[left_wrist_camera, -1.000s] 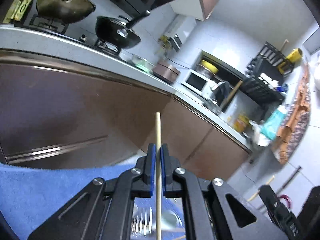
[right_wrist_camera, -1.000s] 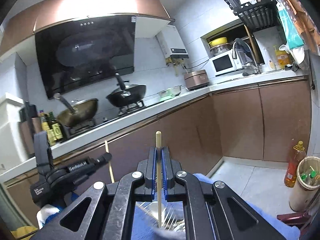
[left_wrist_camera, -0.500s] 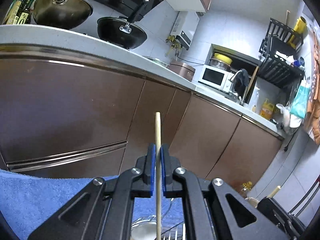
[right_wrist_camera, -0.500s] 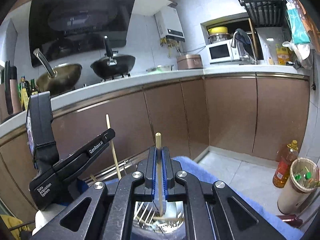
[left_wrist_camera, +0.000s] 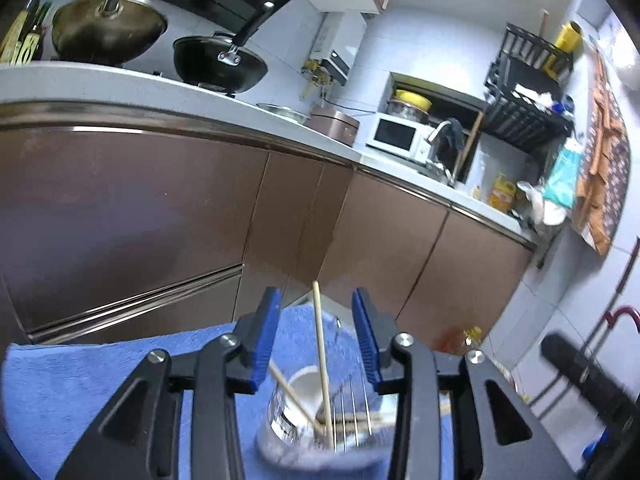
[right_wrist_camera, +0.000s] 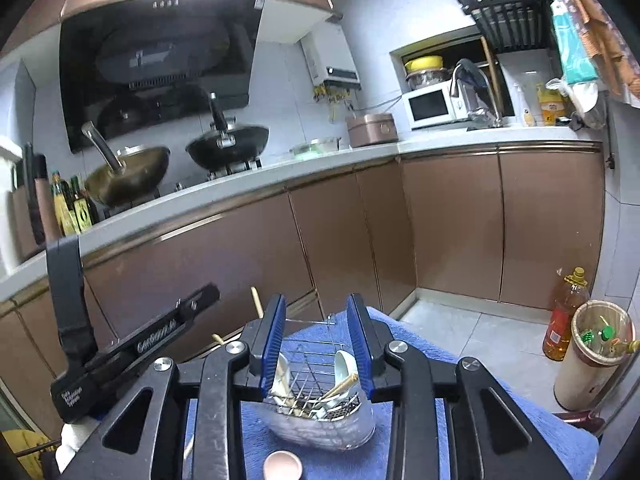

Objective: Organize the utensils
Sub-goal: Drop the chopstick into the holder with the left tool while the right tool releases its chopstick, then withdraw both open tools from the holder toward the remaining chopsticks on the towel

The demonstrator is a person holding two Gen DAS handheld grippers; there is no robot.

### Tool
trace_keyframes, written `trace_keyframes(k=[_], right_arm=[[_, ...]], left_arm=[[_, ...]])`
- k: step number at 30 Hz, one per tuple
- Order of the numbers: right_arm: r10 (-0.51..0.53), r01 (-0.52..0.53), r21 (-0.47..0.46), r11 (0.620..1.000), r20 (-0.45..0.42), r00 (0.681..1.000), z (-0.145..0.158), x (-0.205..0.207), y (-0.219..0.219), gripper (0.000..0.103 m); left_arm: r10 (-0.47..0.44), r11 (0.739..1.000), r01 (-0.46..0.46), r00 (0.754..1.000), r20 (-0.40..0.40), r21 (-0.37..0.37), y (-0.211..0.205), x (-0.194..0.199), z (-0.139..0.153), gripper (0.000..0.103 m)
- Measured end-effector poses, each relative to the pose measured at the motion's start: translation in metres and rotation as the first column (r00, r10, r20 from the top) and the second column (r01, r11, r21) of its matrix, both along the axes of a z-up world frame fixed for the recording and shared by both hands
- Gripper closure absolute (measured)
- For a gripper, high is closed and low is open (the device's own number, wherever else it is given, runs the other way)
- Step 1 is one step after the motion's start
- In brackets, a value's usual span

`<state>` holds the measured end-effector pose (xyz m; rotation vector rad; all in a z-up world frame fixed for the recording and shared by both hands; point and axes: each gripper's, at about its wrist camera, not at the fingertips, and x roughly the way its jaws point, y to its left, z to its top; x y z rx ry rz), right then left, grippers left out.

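In the left wrist view my left gripper (left_wrist_camera: 316, 304) has its blue-padded jaws opening. A wooden chopstick (left_wrist_camera: 321, 356) stands loose between them, touching neither pad, its lower end in the metal utensil holder (left_wrist_camera: 280, 428) below. A second chopstick (left_wrist_camera: 290, 390) and a white spoon (left_wrist_camera: 306, 382) lean in the same holder. In the right wrist view the jaws of my right gripper (right_wrist_camera: 316, 312) are also opening, with nothing pressed between the pads. Beneath them the wire utensil holder (right_wrist_camera: 308, 384) contains a chopstick (right_wrist_camera: 340, 386) and white spoons (right_wrist_camera: 345, 364). The left gripper's body (right_wrist_camera: 136, 344) shows at the left.
The holder stands on a blue towel (right_wrist_camera: 440, 356). A pink round object (right_wrist_camera: 282, 466) lies at the towel's near edge. Brown cabinets (right_wrist_camera: 452, 224) and a counter with two woks (right_wrist_camera: 228, 146) lie ahead. An oil bottle (right_wrist_camera: 564, 316) and a bin (right_wrist_camera: 600, 352) stand on the floor at the right.
Both grippers sank toward the holder and went from shut on a chopstick each to open. The chopsticks dropped into the holder.
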<state>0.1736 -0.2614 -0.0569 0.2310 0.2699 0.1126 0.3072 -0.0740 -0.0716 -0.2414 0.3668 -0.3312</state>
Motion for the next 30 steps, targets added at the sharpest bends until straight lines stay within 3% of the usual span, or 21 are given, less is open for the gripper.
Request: trace_keyframes(k=[2, 4, 11, 15, 30], right_arm=[[-0.005, 0.005, 0.005, 1.000, 0.011, 1.000, 0.007, -0.017, -0.002, 0.069], [-0.005, 0.005, 0.019, 1.000, 0.013, 1.000, 0.011, -0.034, -0.005, 0.067], [-0.004, 0.005, 0.016, 1.000, -0.036, 0.999, 0.008, -0.075, 0.004, 0.060], [-0.008, 0.008, 0.001, 1.000, -0.066, 0.998, 0.003, -0.091, 0.012, 0.053], [0.066, -0.058, 0.072, 0.996, -0.120, 0.991, -0.019, -0.119, 0.025, 0.052]], left_arm=[[-0.012, 0.999, 0.012, 1.000, 0.001, 0.037, 0.003, -0.020, 0.006, 0.065], [-0.007, 0.996, 0.006, 1.000, 0.006, 0.084, 0.006, -0.044, 0.012, 0.053], [0.023, 0.985, -0.034, 0.997, 0.067, 0.168, 0.020, -0.117, 0.028, 0.050], [0.045, 0.978, -0.056, 0.997, 0.058, 0.203, 0.029, -0.146, 0.034, 0.036], [0.193, 0.919, -0.195, 0.980, 0.040, 0.343, 0.057, -0.200, 0.022, 0.036]])
